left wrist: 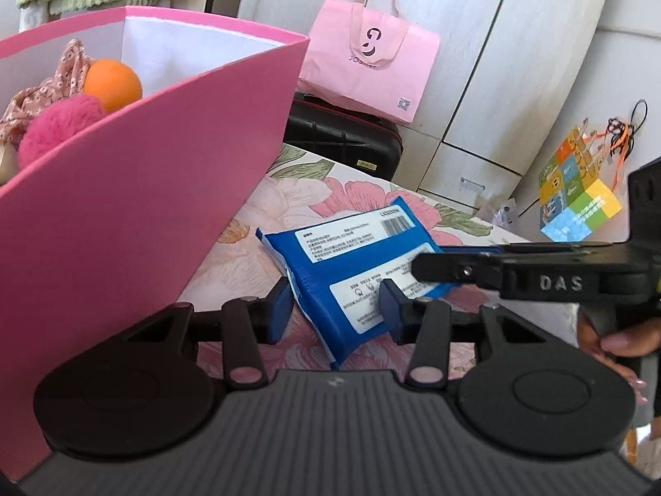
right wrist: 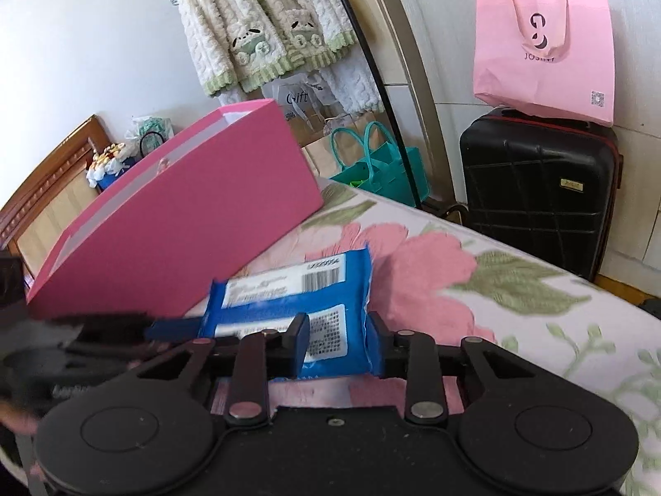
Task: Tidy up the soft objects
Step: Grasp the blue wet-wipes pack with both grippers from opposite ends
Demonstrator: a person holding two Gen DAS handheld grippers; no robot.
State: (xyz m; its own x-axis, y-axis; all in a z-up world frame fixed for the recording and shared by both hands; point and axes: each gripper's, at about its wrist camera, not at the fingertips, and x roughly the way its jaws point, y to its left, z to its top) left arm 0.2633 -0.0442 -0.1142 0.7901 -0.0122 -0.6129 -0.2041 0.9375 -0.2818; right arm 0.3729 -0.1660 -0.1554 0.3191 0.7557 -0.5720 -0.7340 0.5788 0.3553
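Note:
A blue wipes pack lies on the floral bedspread, lifted at one end. My left gripper has a blue pad on each side of the pack's near end, touching it. My right gripper grips the pack's other end between its blue pads. The right gripper also shows in the left wrist view, reaching in from the right. A pink box stands at the left and holds an orange ball, a pink pompom and floral cloth.
A black suitcase with a pink tote bag on it stands beyond the bed. A colourful cube box hangs at the right. A teal bag and a fluffy jacket are by the wall. The pink box sits at the bed's left.

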